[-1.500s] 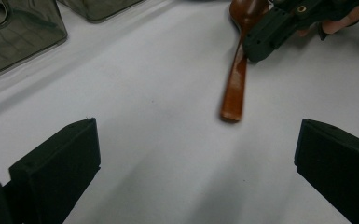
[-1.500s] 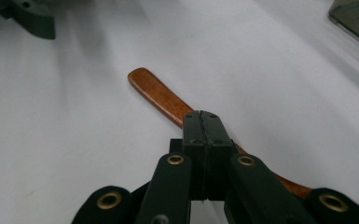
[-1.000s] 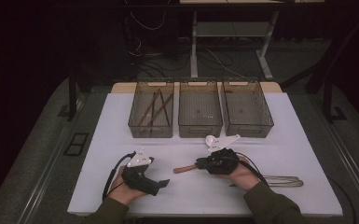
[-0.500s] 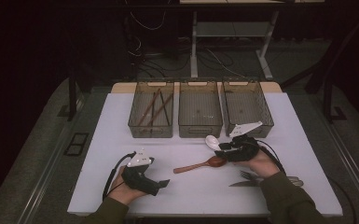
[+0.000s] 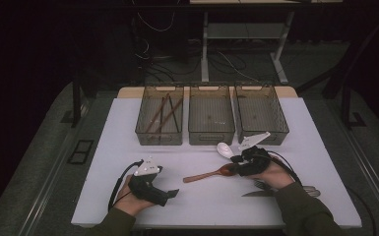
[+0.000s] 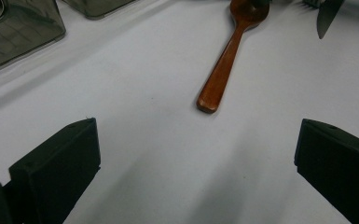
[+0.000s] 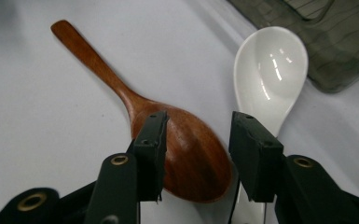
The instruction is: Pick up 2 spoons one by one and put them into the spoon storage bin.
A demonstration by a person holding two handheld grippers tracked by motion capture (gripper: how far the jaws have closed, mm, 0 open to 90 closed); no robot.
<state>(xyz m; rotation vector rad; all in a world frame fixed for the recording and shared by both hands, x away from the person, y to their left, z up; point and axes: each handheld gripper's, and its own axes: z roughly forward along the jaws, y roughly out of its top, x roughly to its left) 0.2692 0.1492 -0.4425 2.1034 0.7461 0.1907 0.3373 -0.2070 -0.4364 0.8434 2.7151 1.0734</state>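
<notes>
The left tool (image 5: 170,192) rests on the tabletop (image 5: 128,132) near its front edge, spread wide and pinching nothing. Right of it, the wooden spoon (image 5: 210,173) lies flat, handle pointing left. The right tool (image 5: 235,165) hangs over the spoon's bowl, having just been opening, beside a white spoon (image 5: 224,149).
</notes>
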